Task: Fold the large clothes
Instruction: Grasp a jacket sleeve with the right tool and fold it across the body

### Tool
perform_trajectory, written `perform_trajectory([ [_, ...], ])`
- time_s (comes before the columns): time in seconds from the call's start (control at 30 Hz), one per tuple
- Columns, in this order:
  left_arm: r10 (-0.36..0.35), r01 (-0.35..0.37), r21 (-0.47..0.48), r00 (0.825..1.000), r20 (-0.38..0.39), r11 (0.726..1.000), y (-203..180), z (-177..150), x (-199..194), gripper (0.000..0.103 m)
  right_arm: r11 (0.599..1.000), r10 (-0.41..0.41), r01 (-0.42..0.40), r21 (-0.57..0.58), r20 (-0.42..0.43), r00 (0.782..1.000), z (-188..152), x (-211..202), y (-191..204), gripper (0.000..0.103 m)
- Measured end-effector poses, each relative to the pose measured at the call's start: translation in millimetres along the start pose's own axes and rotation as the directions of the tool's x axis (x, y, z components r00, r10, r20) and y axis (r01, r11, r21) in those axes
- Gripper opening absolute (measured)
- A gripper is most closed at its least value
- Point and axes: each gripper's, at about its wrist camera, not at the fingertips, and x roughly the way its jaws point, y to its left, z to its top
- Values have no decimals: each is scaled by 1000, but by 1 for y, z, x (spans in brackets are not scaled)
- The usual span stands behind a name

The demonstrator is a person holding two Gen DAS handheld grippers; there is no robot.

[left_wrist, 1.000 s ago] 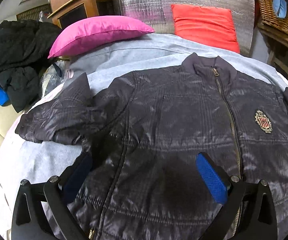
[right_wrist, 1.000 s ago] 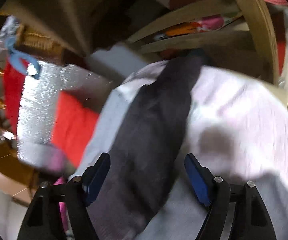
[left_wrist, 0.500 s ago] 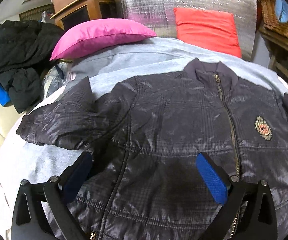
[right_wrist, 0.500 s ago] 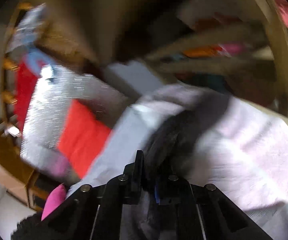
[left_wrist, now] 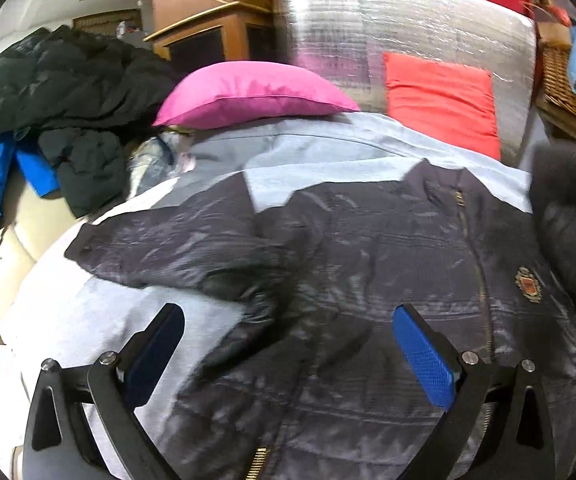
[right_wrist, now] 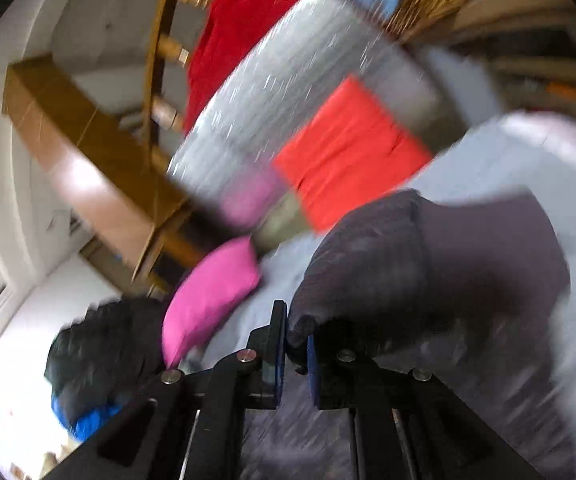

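Left gripper (left_wrist: 288, 352): jaws spread wide, blue pads facing each other across the gap, nothing between them. It hovers low over the front of the dark jacket (left_wrist: 368, 280), pointing toward its collar.

Right gripper (right_wrist: 294, 354): jaws pinched close on a bunched fold of the jacket's sleeve (right_wrist: 408, 272), cloth squeezed between the blue pads. View strongly tilted and motion-blurred. Sleeve drapes away from the fingertips, off to the right.

Black angular left gripper (left_wrist: 288, 344), right gripper (right_wrist: 293, 354), blue textured pads (left_wrist: 424, 356), silver screws
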Motion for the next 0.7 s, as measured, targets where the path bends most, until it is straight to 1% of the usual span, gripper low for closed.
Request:
perform_trajectory([
  [0.07,18,-18,-13,1000,2,1000,12,-1,0,103,999,15,-13,32,-68,998,-33,25,4,10],
  [0.13,36,-36,-29,999,0,999,24,-1,1,103,997,32,-22,80,-132,991,-66,46,2,10],
  [0.17,41,-41,-37,999,-2,998,29,-2,2,103,995,37,-22,98,-153,988,-70,55,-5,13],
  [0.2,44,-44,-45,999,-7,998,33,-3,5,103,991,37,-11,131,-198,980,-85,68,-12,13],
  [0.27,38,-39,-51,999,-24,998,38,-5,9,103,986,31,15,167,-271,962,-104,82,-22,14],
  [0.33,24,-25,-46,999,-32,999,37,-6,12,103,982,27,40,186,-343,939,-113,88,-32,34],
  [0.37,5,-6,-40,999,-35,999,34,-5,13,103,977,55,27,211,-373,926,-115,86,-36,60],
  [0.4,-16,15,-33,999,-38,999,31,-6,13,103,972,95,-4,235,-376,922,-115,79,-37,84],
  [0.43,-28,27,-28,999,-38,999,28,-5,13,103,971,119,-33,235,-364,924,-115,67,-34,87],
  [0.47,-37,37,-19,999,-34,999,23,-5,12,103,974,143,-65,218,-365,920,-111,52,-33,87],
  [0.53,-71,71,8,997,-22,997,12,-4,9,103,971,208,-143,190,-391,896,-104,26,-30,87],
  [0.57,-97,97,20,995,-19,995,5,-3,8,103,970,230,-176,170,-391,891,-96,10,-29,87],
  [0.6,-136,137,36,991,-17,990,-6,-2,5,103,971,236,-198,136,-377,896,-89,-9,-32,87],
  [0.63,-163,163,48,987,-16,985,-13,-1,4,103,974,225,-201,105,-352,908,-82,-26,-38,87],
  [0.67,-196,197,62,980,-17,978,-24,0,2,103,982,188,-176,68,-303,934,-72,-42,-46,87],
  [0.7,-223,224,70,975,-24,972,-34,2,1,103,992,125,-119,39,-237,963,-61,-57,-58,87],
])
